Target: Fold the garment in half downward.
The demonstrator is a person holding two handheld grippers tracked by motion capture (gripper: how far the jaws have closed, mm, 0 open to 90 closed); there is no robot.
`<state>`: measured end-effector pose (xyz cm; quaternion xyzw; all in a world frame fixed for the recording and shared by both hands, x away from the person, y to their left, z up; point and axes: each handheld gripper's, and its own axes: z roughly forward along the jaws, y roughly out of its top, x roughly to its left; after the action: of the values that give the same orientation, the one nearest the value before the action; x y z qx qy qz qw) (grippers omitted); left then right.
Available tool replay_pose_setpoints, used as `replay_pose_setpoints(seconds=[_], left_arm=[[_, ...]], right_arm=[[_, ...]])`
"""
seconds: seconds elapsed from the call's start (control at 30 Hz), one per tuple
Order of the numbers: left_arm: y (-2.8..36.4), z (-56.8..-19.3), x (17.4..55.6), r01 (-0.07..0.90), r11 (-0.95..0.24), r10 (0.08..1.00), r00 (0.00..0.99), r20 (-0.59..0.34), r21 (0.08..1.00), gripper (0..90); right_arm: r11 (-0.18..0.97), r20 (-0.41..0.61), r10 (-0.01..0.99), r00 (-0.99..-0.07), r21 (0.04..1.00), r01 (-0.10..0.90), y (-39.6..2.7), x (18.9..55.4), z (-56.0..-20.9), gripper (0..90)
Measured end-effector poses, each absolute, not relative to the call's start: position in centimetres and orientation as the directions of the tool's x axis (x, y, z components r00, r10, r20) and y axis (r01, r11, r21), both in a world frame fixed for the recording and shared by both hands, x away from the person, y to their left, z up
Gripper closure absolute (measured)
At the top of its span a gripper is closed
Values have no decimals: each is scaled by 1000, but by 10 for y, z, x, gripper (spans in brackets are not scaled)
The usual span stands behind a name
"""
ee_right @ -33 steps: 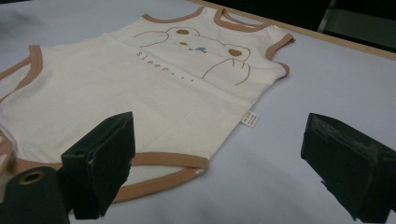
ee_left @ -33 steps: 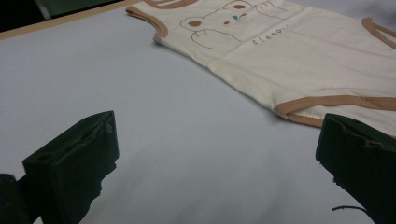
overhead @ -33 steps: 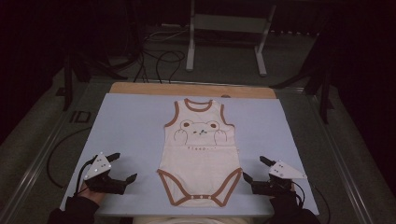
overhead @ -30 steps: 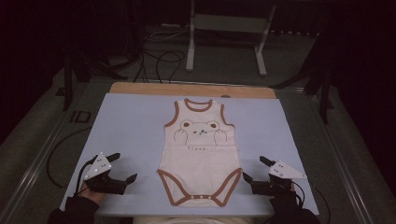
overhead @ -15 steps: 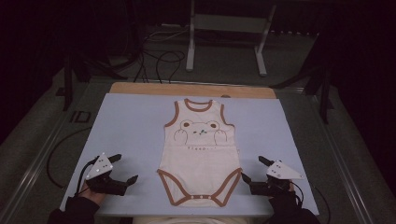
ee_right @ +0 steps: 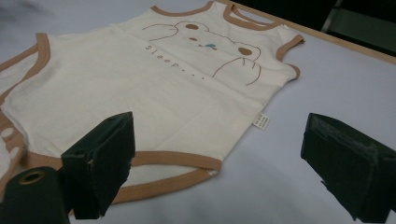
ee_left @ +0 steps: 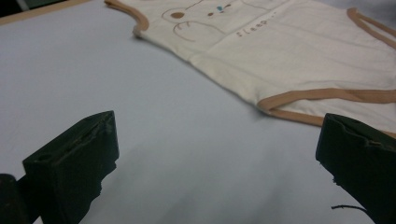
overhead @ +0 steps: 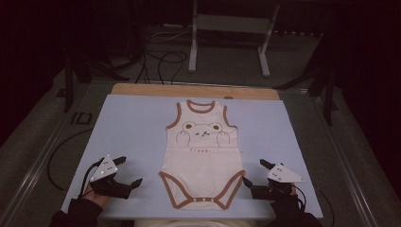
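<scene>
Cream bodysuit (overhead: 202, 158) is lying flat at bench (overhead: 127, 127) centre. Left claw (overhead: 126, 171) is sitting at its 8 o'clock, right claw (overhead: 254, 176) at 4; both are gaping wide, holding nothing.

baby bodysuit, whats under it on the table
The bodysuit lies flat on the pale blue table cover, which shows all around it. Whatever is directly beneath the cloth is covered; no bump hints at anything hidden.

My counter (overhead: 137, 123): pale blue top, wood strip along far edge. Cream bear-print bodysuit (overhead: 203, 158) flat at centre, neck away from me.
</scene>
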<state>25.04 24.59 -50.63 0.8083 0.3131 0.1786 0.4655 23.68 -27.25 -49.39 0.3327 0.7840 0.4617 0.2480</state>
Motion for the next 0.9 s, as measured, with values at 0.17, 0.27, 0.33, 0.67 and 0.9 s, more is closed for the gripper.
replay_pose_setpoints(seconds=[0.17, 0.27, 0.33, 0.67, 0.9], left_arm=[[237, -505, 249, 327, -397, 646, 763, 8, 857, 2], [231, -501, 248, 323, -428, 623, 782, 16, 844, 2], [230, -499, 247, 317, -426, 618, 786, 17, 848, 2], [224, -474, 247, 289, -474, 567, 823, 38, 832, 2], [220, -452, 256, 268, -460, 545, 838, 31, 846, 2]], right_arm=[[363, -86, 738, -669, 887, 286, -266, 233, -488, 100], [364, -90, 738, -669, 888, 282, -263, 232, -483, 100], [360, -87, 734, -673, 891, 278, -263, 232, -481, 100], [373, -110, 713, -692, 895, 242, -258, 228, -447, 100], [375, -120, 717, -686, 897, 235, -259, 237, -427, 101]])
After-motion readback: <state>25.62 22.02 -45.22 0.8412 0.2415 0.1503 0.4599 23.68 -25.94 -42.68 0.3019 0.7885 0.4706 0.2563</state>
